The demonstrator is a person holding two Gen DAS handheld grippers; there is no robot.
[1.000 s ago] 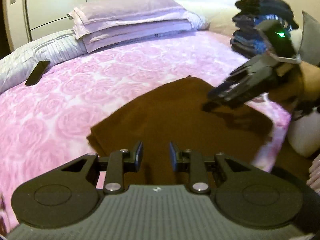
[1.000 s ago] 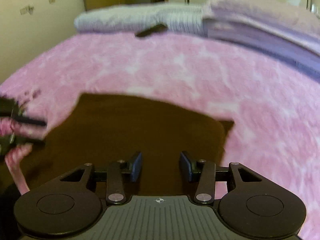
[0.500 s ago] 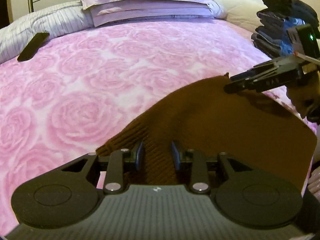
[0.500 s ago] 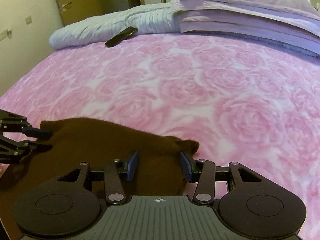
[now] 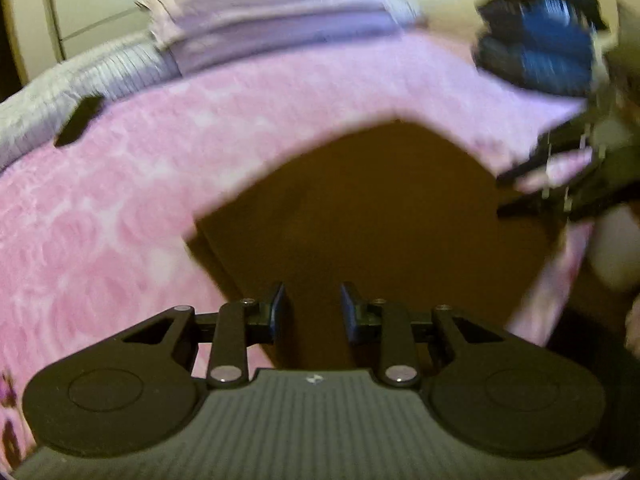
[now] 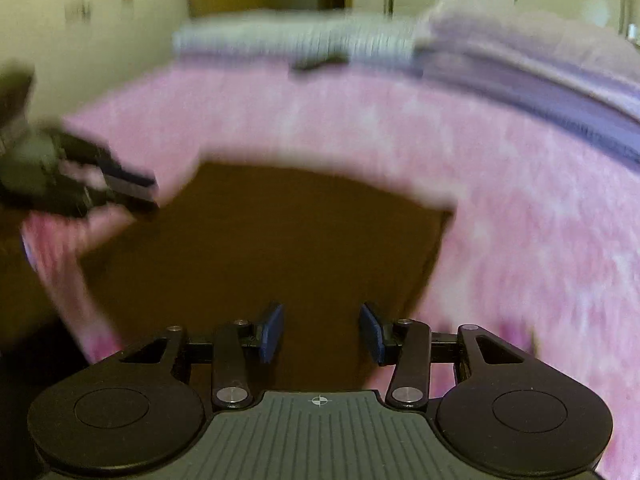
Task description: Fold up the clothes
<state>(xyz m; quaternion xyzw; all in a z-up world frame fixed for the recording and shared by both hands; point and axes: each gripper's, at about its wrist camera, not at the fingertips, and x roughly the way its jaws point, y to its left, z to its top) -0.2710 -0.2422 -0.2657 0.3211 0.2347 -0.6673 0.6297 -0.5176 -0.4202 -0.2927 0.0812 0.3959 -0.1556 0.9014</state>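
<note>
Brown and folded flat, the garment [image 5: 372, 216] lies on the pink rose bedspread [image 5: 100, 220] (both views blurred) under our left gripper [image 5: 312, 312] and right gripper [image 6: 322, 332], jaws parted, holding nothing.

Open pink bed cover [image 5: 100, 216] is seen left & beyond brown garment [image 5: 360, 216]. Head edge is blocked by pillow stack [image 5: 272, 28] & a dark flat object [image 5: 78, 120]. Right edge is crowded by dark clothes pile [image 5: 536, 40].
</note>
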